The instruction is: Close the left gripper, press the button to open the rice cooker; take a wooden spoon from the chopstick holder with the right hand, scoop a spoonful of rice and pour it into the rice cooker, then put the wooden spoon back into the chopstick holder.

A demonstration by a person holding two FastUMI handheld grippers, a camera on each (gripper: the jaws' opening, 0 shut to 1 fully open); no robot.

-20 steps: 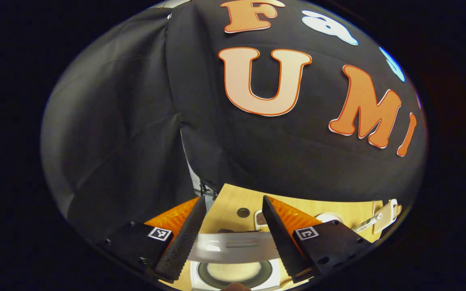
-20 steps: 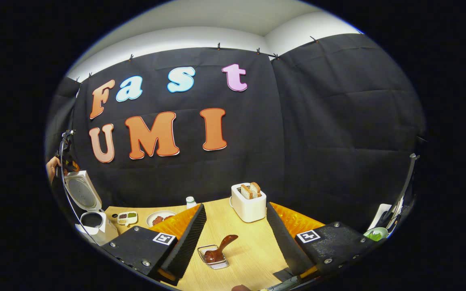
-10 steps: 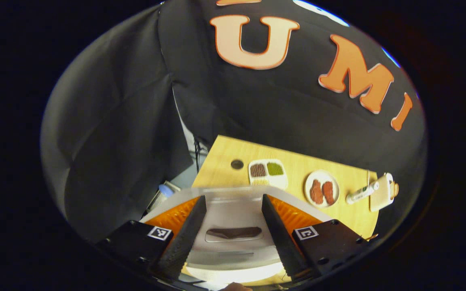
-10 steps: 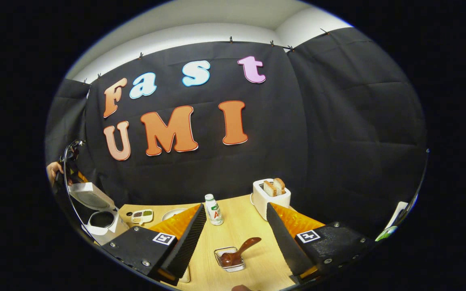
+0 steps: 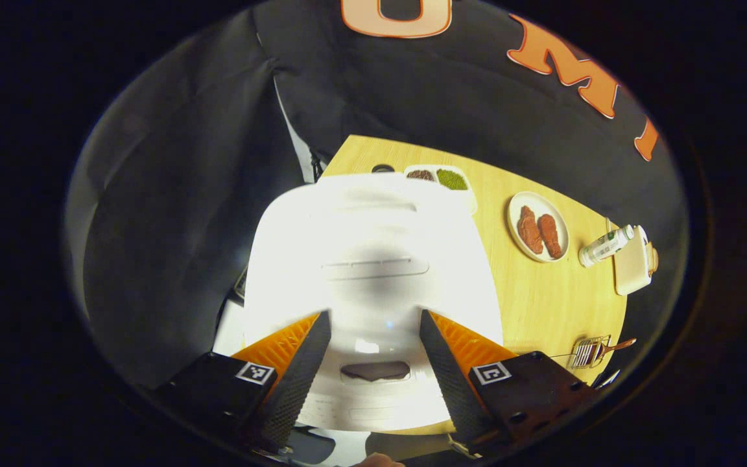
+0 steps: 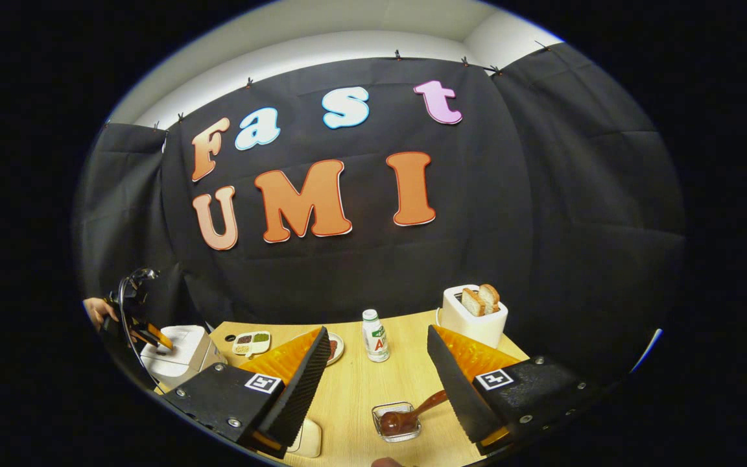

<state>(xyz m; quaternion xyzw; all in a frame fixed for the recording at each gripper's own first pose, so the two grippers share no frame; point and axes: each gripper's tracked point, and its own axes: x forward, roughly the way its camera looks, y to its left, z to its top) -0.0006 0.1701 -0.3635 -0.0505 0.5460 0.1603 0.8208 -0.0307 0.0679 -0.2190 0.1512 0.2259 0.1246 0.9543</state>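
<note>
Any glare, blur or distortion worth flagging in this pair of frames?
Left gripper view: the rice cooker lid is blown out to near-white, its edges smeared, with a soft shadow mid-lid. Right gripper view: evenly lit and sharp, though fisheye bends the table edge and wall.

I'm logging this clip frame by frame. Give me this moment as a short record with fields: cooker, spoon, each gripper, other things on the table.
cooker: rice cooker, lid down, under the left gripper
spoon: wooden spoon lying in a wire holder, bowl end down, handle sticking out
left gripper: open, over the cooker's front, holding nothing
right gripper: open, empty, above the table, spoon ahead of it
other: bottle, toaster with bread, plate, divided dish
</note>
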